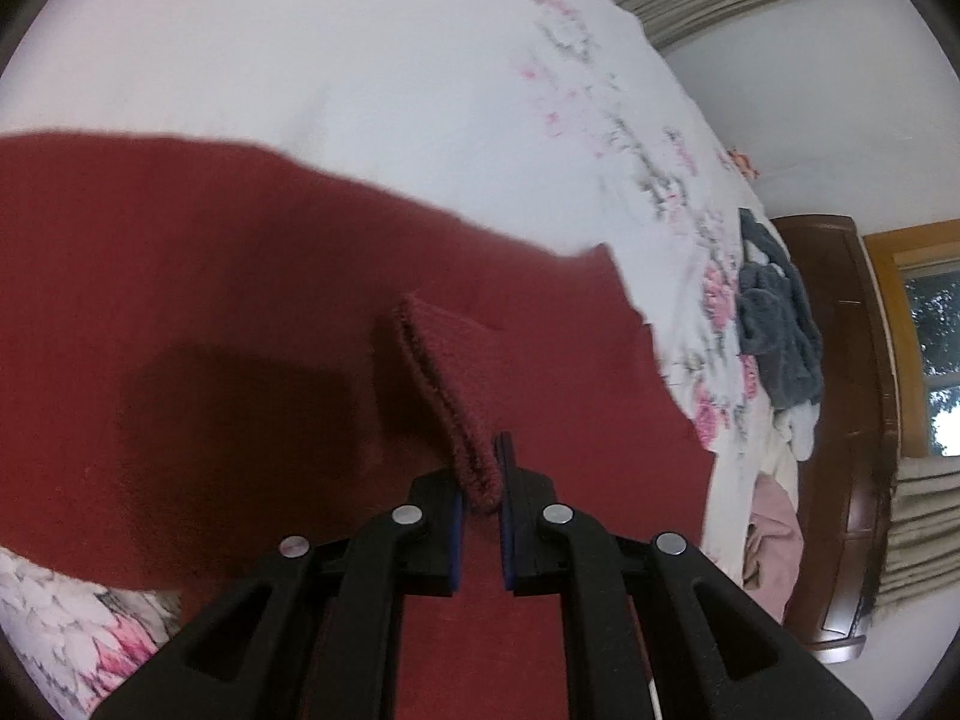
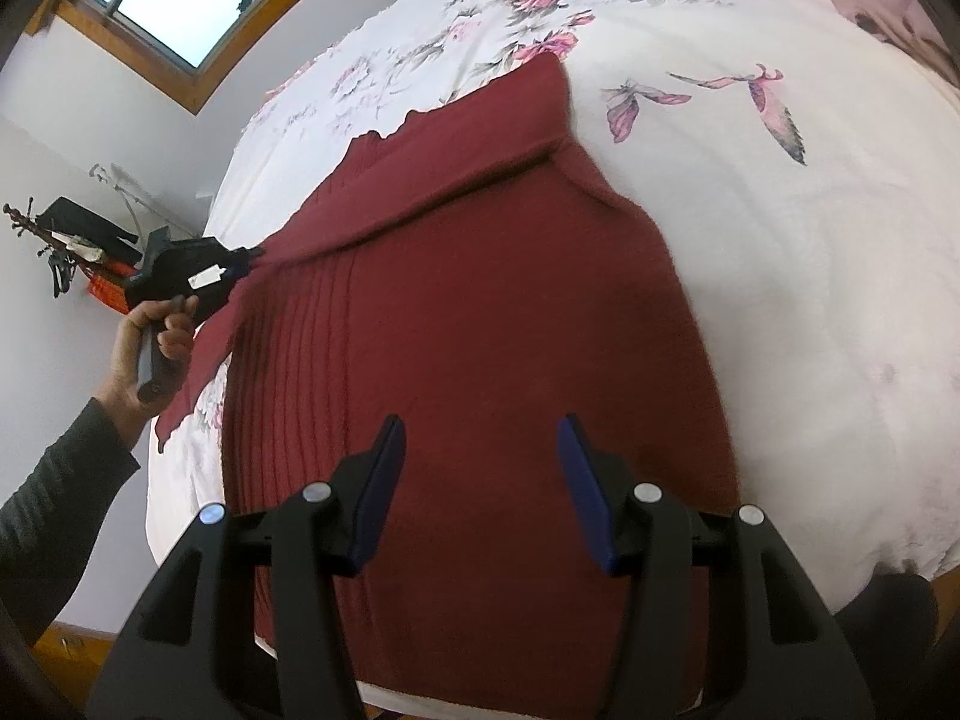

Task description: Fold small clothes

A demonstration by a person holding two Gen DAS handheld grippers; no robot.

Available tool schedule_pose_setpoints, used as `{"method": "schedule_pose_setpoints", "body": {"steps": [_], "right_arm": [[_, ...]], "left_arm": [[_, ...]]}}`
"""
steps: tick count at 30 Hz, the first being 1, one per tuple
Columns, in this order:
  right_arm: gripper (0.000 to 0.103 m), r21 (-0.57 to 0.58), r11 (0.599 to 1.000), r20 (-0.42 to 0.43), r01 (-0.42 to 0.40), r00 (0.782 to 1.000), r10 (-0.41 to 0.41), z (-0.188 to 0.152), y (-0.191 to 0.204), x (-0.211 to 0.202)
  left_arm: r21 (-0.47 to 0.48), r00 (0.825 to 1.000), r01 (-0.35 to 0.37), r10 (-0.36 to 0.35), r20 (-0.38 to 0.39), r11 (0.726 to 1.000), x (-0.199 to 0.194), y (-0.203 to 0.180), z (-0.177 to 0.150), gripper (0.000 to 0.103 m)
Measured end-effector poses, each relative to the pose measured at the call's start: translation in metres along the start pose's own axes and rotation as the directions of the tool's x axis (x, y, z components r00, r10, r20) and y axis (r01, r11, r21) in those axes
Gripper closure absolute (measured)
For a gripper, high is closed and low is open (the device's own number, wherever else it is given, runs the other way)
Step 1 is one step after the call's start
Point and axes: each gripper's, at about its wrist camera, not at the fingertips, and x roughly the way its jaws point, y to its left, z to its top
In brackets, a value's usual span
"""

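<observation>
I find no brand, tag or lettering legible on anything; a small white label on the left gripper's body, seen from my right camera, is too blurred to read.

My left gripper is clenched on a thick folded edge of the red sweater, lifting that strip off the floral bedspread. From the right camera the person's hand holds it at about 9 o'clock, out past the bed's left edge.

My right gripper has its fingers spread wide, grasping nothing, over the near part of the sweater body at 6 o'clock.

The sweater lies across the bed's middle, its near hem reaching the mattress edge. Bare bedspread lies open from 1 to 4 o'clock. A heap of grey clothes sits well apart near the far edge.
</observation>
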Motion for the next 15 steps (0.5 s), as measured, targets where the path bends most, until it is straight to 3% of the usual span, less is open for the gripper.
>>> {"method": "schedule_pose_setpoints", "body": {"steps": [3,4,6,7,8,10,11,13,15], "right_arm": [[0.049,-0.007,1.0,-0.006,0.0,1.0,0.0,0.0,0.003,0.001],[0.049,-0.009,1.0,-0.006,0.001,1.0,-0.001,0.0,0.004,0.001],[0.049,-0.01,1.0,-0.007,-0.001,1.0,0.001,-0.001,0.005,0.002],[0.048,-0.011,1.0,-0.008,-0.003,1.0,0.003,-0.001,0.006,0.002],[0.046,-0.011,1.0,-0.009,-0.005,1.0,0.005,-0.001,0.007,0.002],[0.045,-0.018,1.0,-0.019,-0.011,1.0,0.011,-0.003,0.01,0.007],[0.045,-0.022,1.0,-0.026,-0.012,1.0,0.012,-0.004,0.013,0.009],[0.045,-0.028,0.999,-0.036,-0.021,0.999,0.02,-0.005,0.018,0.013],[0.045,-0.043,0.999,-0.034,-0.03,0.999,0.029,-0.007,0.025,0.011]], "left_arm": [[0.014,0.997,-0.074,0.074,-0.019,0.997,0.011,0.009,-0.003,0.092],[0.016,0.993,-0.113,0.113,-0.018,0.994,0.012,0.011,-0.003,0.085],[0.008,0.973,-0.228,0.228,0.03,0.974,0.003,0.01,-0.006,0.086],[0.011,0.954,-0.292,0.29,0.072,0.956,-0.005,0.004,-0.009,0.084],[0.022,0.945,-0.299,0.293,0.144,0.954,-0.021,-0.01,-0.015,0.072],[0.026,0.968,-0.18,0.172,0.182,0.983,-0.031,-0.023,-0.022,0.061],[0.032,0.982,-0.097,0.09,0.166,0.995,-0.029,-0.031,-0.025,0.061],[0.044,0.996,-0.004,0.0,0.085,0.999,-0.006,-0.039,-0.026,0.061],[0.059,0.998,-0.049,0.047,0.047,0.997,0.014,-0.038,-0.026,0.063]]}}
